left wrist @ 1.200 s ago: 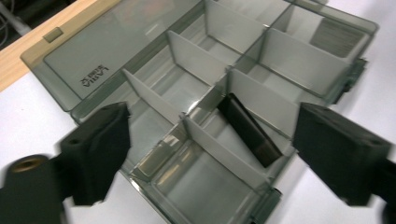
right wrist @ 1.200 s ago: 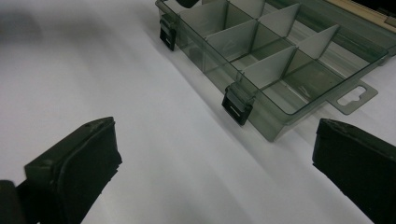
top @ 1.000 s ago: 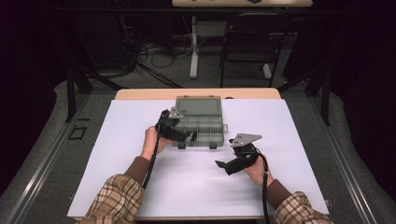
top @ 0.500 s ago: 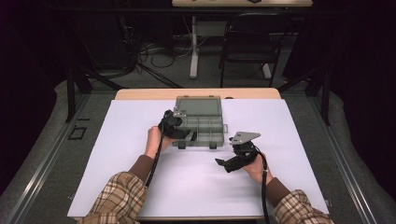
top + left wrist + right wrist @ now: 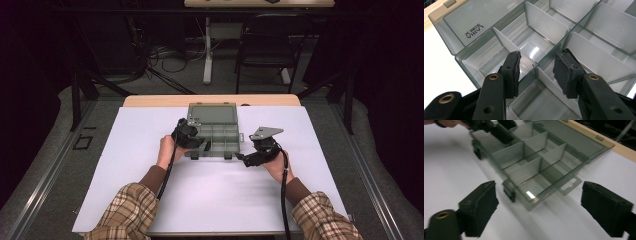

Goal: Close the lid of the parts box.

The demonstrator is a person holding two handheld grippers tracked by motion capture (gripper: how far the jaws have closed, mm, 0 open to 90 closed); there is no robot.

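A clear grey compartment box (image 5: 212,114) lies open mid-table, its lid flat behind it. My left gripper (image 5: 196,141) hovers over the box's front left compartments. In the left gripper view it (image 5: 536,58) stands open, jaws on either side of a white divider (image 5: 509,46) where the compartment walls meet, holding nothing. My right gripper (image 5: 245,159) sits off the box's front right corner, just above the white table. In the right gripper view it (image 5: 539,197) is wide open, facing the box (image 5: 536,157), whose near corner and latch (image 5: 510,191) lie between the jaws. The compartments look empty.
White sheet (image 5: 210,200) covers the table, with a wooden edge (image 5: 210,100) at the far side. A dark chair (image 5: 265,45) and a table leg (image 5: 207,50) stand beyond on the floor. The left gripper (image 5: 499,131) shows at the top left of the right gripper view.
The right gripper has moved forward toward the box's front right corner. The left gripper has edged slightly further over the box.
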